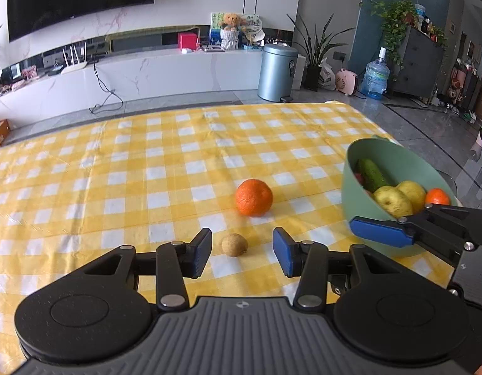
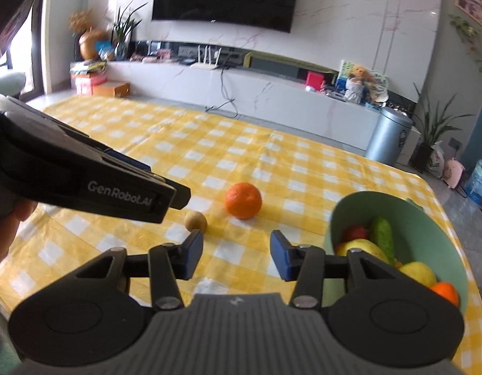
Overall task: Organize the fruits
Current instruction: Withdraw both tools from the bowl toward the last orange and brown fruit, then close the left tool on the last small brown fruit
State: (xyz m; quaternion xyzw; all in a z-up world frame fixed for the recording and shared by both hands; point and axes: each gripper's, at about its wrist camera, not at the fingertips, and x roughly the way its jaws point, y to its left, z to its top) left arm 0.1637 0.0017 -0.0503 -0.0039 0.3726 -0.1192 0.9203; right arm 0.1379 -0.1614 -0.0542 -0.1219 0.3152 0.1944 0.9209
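An orange (image 1: 254, 197) lies on the yellow checked tablecloth (image 1: 147, 162), with a small brown fruit (image 1: 234, 245) just in front of it. My left gripper (image 1: 242, 251) is open, its jaws either side of the brown fruit without touching it. A green bowl (image 1: 397, 159) at the right holds a cucumber, yellow fruits and a small orange. My right gripper (image 2: 236, 254) is open and empty, in front of the orange (image 2: 243, 200), with the brown fruit (image 2: 195, 221) to its left and the bowl (image 2: 428, 228) to its right. One of the right gripper's fingers (image 1: 378, 231) shows against the bowl.
The left gripper's body (image 2: 84, 181) crosses the left of the right wrist view. The table's far edge faces a white TV console (image 1: 178, 72) and a grey bin (image 1: 276, 72). The bowl stands near the table's right edge.
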